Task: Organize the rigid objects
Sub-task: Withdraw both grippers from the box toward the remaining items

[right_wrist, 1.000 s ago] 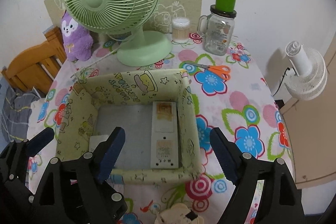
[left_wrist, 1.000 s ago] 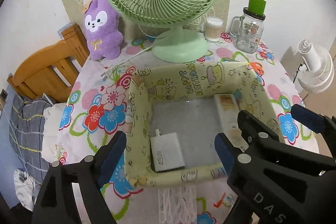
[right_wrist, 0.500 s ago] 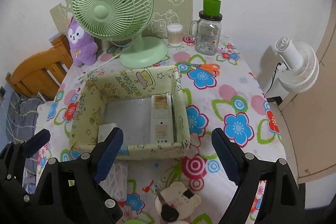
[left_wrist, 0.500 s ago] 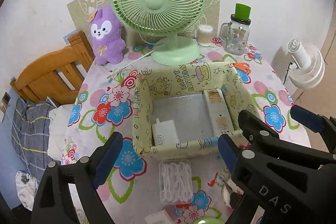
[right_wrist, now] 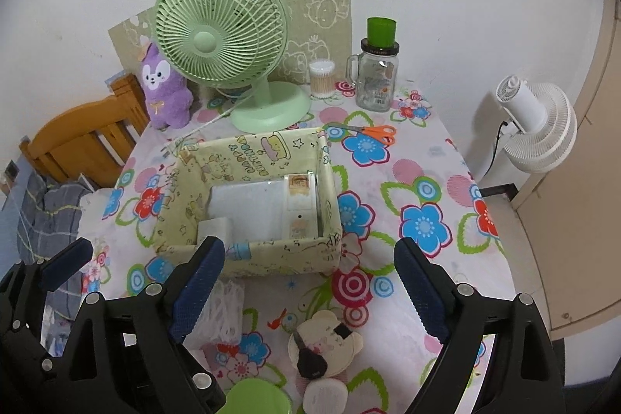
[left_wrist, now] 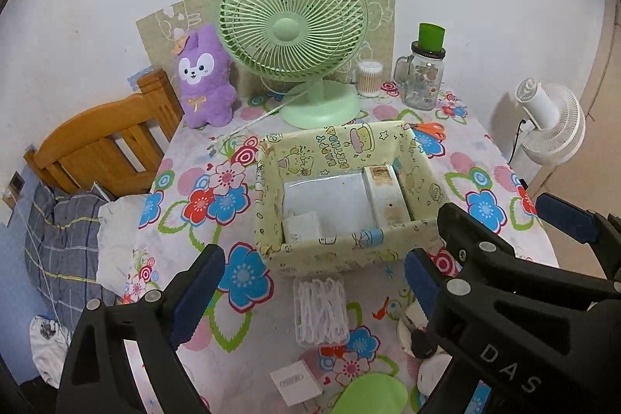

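Even indoor light, soft shadows, strong fisheye warp w/ dark corners, maybe slightly soft.

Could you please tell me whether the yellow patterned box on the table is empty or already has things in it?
Not empty: the yellow box holds a white charger in its near left corner and a long white case along its right wall.

Pastel overload on this table

Mint green fan (left_wrist: 292,28), purple plush (left_wrist: 203,76), pale yellow cartoon-print box (left_wrist: 337,258), white tablecloth (right_wrist: 407,181) with blue, red and pink flowers, orange-handled scissors (right_wrist: 378,132), green-capped clear jar (right_wrist: 376,72), blue pads on black grippers.
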The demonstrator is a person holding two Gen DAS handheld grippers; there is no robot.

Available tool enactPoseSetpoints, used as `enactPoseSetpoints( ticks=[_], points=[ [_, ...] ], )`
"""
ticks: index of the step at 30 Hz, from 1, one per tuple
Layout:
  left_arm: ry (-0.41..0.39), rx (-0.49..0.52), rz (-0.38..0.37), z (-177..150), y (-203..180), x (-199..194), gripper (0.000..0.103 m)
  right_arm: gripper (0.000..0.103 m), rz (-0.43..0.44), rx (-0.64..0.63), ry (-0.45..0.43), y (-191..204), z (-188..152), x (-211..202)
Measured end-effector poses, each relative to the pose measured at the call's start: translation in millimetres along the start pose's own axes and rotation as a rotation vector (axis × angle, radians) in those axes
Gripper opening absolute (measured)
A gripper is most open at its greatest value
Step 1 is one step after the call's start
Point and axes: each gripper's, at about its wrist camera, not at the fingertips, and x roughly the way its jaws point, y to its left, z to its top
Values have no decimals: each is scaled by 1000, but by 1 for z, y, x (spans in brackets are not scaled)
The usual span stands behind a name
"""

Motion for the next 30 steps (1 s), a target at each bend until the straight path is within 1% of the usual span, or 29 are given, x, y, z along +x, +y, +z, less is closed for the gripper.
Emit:
enactPoseSetpoints(
  ticks=[15, 22, 30],
  points=[
    [-33, -1, -21, -14, 1, -38, 97, 92, 18, -22, -46, 6, -13, -41],
    [-38, -10, -30, -24, 6, -49, 97, 92, 28, -14, -44, -1, -23, -52],
    [-11, -42, -52, -45, 13, -52, 99, 92, 61, -22, -37, -9, -42, -57]
  ],
)
